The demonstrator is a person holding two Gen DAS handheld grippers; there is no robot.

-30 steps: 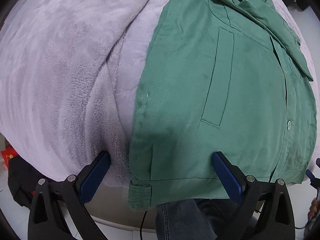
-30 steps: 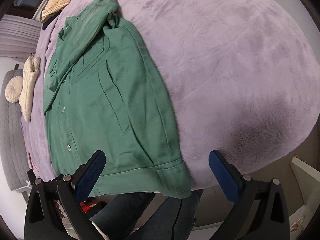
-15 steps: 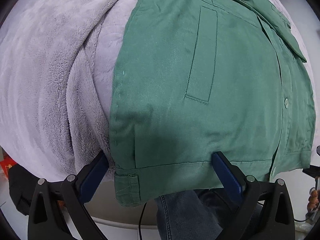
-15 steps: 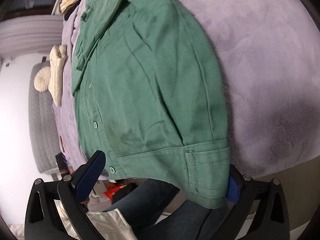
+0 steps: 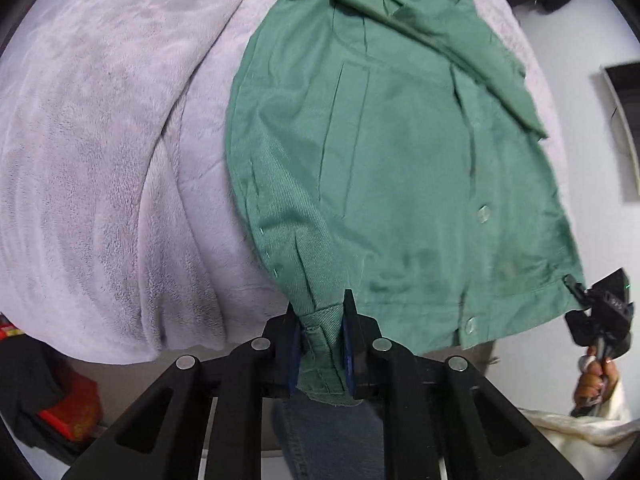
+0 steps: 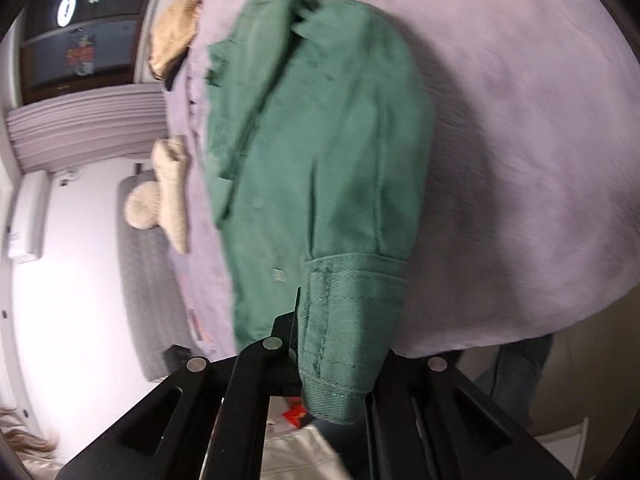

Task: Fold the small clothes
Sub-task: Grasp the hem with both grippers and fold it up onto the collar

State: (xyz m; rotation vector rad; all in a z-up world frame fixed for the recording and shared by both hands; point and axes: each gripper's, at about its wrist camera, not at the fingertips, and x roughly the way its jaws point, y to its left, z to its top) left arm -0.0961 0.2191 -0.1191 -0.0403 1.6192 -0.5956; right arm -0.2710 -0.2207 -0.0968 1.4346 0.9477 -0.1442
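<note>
The green shirt (image 5: 400,184) lies front-up on the lilac blanket (image 5: 100,160) at the near edge of the bed, with its bottom hem lifting off. You are at the grasp for a fold: both hem corners are pinched. The left gripper (image 5: 322,340) is closing, its blue pads bunching the hem corner between them. The right gripper (image 6: 336,352) is clamped on the other corner's band. Next, I judge, carry both corners together toward the collar, level and taut, so the fold lands straight. The left gripper tips steeply down; the right one points down more shallowly across the bed.
</note>
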